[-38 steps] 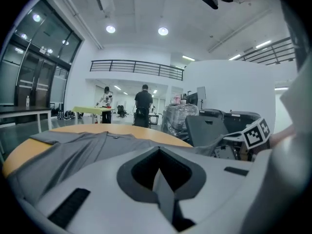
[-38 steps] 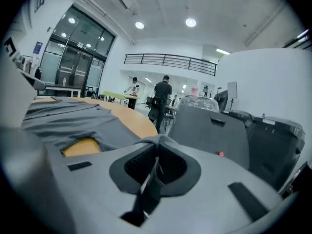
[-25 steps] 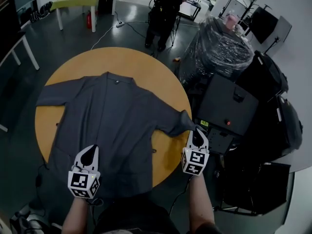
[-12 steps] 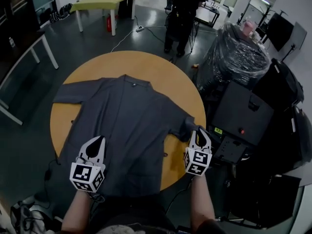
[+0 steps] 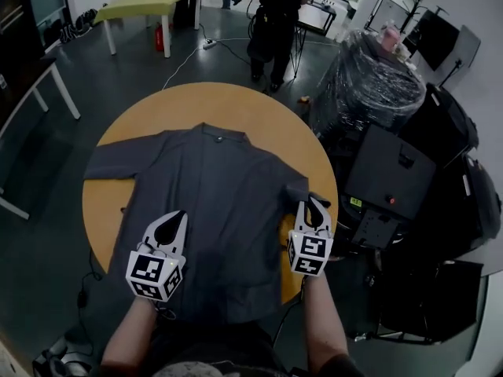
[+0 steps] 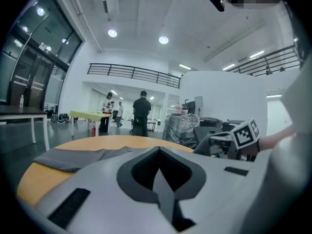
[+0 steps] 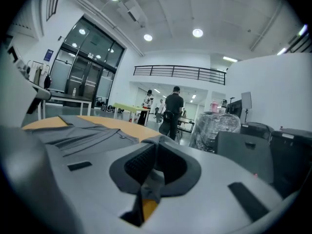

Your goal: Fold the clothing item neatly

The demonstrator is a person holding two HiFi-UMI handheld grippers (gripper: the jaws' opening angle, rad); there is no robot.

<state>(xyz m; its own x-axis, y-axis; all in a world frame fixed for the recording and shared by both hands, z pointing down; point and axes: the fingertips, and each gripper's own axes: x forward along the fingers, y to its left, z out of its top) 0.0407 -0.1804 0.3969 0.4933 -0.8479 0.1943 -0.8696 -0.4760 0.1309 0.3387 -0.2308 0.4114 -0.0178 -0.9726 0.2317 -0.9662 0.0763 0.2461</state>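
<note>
A dark grey long-sleeved garment (image 5: 212, 187) lies spread face up on a round wooden table (image 5: 236, 104), collar at the far side. My right gripper (image 5: 311, 204) is shut on the end of the garment's right sleeve near the table's right edge. In the right gripper view, grey cloth sits pinched between the pads of the right gripper (image 7: 153, 172). My left gripper (image 5: 174, 217) hovers over the garment's lower left part. It is shut, and in the left gripper view a thin strip of grey cloth shows between the jaws of the left gripper (image 6: 158, 172). The left sleeve (image 5: 106, 165) lies flat and outstretched.
A plastic-wrapped pallet (image 5: 369, 77) and black cases (image 5: 389, 171) crowd the table's right side. A person (image 5: 275, 14) stands beyond the table near a yellow-green table (image 5: 149, 2). Cables run across the dark floor.
My right gripper has carried the sleeve end left, in from the table's right edge. My left gripper has risen and moved forward over the garment.
</note>
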